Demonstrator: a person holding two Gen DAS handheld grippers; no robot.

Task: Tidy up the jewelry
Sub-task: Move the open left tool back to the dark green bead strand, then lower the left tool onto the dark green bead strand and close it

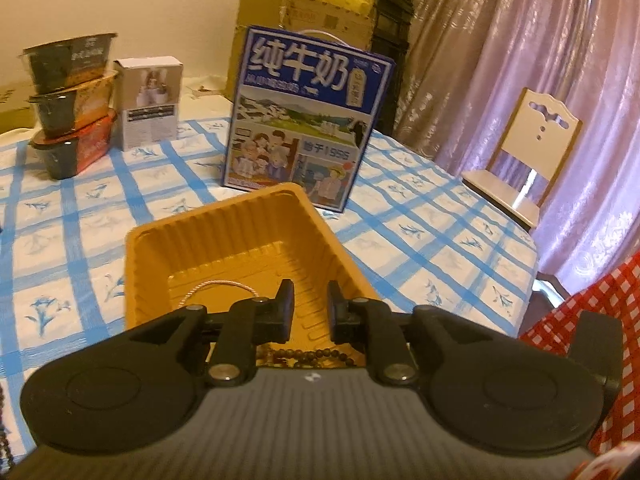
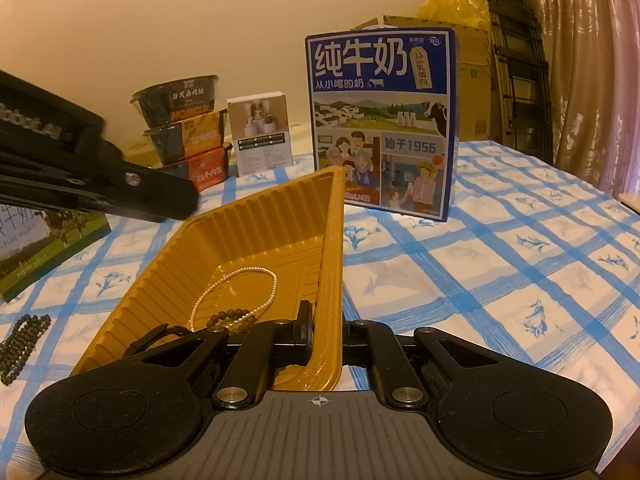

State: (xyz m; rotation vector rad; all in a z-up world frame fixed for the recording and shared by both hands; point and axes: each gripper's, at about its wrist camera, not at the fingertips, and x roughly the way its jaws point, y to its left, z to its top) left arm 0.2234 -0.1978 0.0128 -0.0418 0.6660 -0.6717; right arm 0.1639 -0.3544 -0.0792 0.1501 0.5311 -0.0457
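Observation:
An orange plastic tray [image 1: 224, 236] [image 2: 256, 224] sits on the blue checked tablecloth. A pearl necklace [image 2: 236, 284] [image 1: 218, 288] and a dark bead bracelet [image 2: 234, 316] [image 1: 316, 356] lie inside it. My left gripper [image 1: 310, 308] is open and empty above the tray's near end. My right gripper [image 2: 326, 328] is shut on the tray's right wall, one finger inside, one outside. The left gripper also shows in the right wrist view [image 2: 160, 200], over the tray's far left rim. Another dark bead string [image 2: 20, 344] lies on the cloth left of the tray.
A blue milk carton box [image 1: 308, 120] [image 2: 382, 120] stands behind the tray. Stacked food bowls [image 1: 72, 104] [image 2: 184, 136] and a small white box [image 1: 150, 100] [image 2: 262, 136] stand at the back left. A green box [image 2: 44, 248] lies left. A chair [image 1: 524, 160] stands beyond the table's right edge.

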